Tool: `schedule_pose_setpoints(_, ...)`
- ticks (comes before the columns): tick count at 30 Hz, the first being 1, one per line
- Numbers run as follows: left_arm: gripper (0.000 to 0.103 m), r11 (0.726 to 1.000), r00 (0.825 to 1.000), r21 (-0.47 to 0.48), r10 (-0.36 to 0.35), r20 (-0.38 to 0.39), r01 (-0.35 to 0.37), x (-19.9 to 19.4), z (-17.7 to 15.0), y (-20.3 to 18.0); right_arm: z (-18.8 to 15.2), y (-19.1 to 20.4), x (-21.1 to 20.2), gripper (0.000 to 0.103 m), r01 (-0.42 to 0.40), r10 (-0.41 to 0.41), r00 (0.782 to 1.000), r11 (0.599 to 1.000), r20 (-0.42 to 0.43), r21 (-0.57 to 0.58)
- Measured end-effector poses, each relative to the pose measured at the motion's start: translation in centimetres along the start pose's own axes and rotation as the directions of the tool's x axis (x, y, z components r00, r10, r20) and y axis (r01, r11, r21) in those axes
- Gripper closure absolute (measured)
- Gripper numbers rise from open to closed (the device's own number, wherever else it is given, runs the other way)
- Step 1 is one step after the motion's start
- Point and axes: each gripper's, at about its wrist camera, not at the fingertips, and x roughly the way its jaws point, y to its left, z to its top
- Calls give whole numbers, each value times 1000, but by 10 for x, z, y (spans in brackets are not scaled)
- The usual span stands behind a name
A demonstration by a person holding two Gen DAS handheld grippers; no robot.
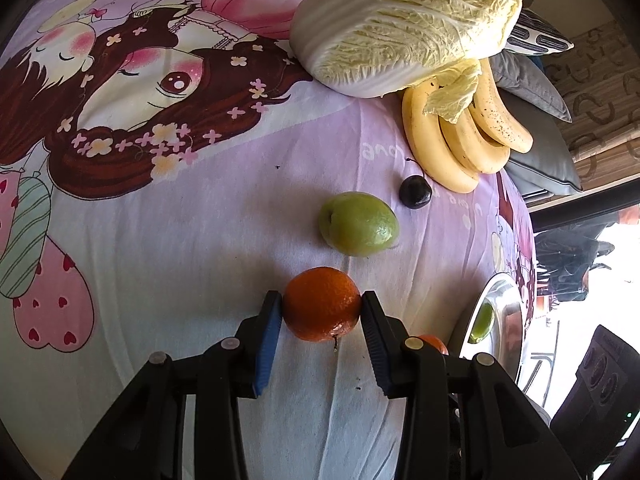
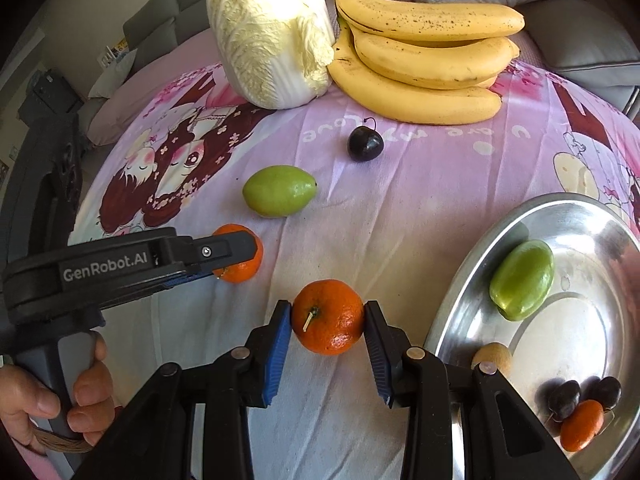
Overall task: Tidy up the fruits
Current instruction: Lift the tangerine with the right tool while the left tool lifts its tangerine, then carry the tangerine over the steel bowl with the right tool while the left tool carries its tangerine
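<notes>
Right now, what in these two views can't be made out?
- Left wrist: most of the metal plate is cut off by the curve of the cloth and the frame.
- Right wrist: a brown fruit on the plate is half hidden behind the right gripper's fingers.

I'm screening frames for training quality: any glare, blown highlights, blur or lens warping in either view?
Left wrist view: heavy fisheye bulge, dark vignette corners, window area at the right edge blown out white; the tangerine stays sharp. Right wrist view: same warping, bright sheen and reflections across the steel plate; its far right rim looks slightly smeared.
</notes>
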Motion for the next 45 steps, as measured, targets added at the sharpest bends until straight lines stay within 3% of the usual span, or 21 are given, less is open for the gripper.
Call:
schedule_pose_setpoints(30, 61, 993, 1000, 114, 25, -6, -24, -21, -30, -50, -24, -34, -47, 64, -26, 20, 997, 997, 78, 71)
schedule_pose_setpoints(45, 61, 980, 999, 200, 12, -35, -5, -15, -46, -94, -27, -81, -70, 64, -14, -4, 993, 988, 118, 153)
